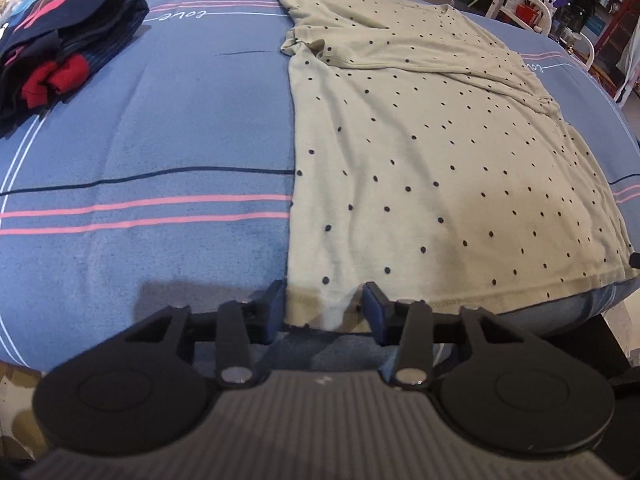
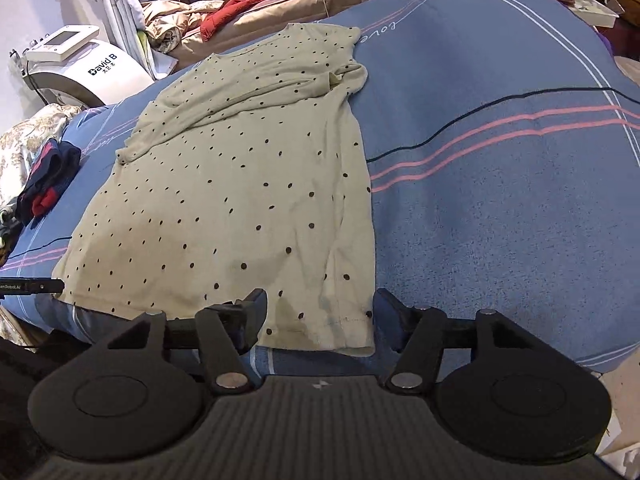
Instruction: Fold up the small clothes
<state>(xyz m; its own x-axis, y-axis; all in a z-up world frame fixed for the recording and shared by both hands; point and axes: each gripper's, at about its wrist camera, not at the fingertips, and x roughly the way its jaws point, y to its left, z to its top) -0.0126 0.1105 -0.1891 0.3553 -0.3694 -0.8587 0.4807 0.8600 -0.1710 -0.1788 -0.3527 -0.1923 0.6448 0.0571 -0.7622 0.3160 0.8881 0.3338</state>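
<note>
A pale beige T-shirt with dark dots (image 1: 432, 152) (image 2: 240, 184) lies flat on the blue striped bedspread (image 1: 160, 128) (image 2: 500, 200), hem toward me, its top part folded across the chest. My left gripper (image 1: 324, 304) sits at the hem's near left corner. Its fingers stand apart, with the hem cloth lying loosely between them and not pinched. At the near right corner is my right gripper (image 2: 320, 308), jaws wide with the hem between them, not clamped. A black bar (image 2: 40, 286) at the shirt's left edge looks like part of the left gripper.
A pile of folded dark clothes with red and pink parts (image 1: 60, 52) (image 2: 48, 180) lies on the bedspread's far left. A white machine (image 2: 80, 68) and a beige bed with red garments (image 2: 240, 4) stand behind. A white frame (image 1: 536, 8) is at the far right.
</note>
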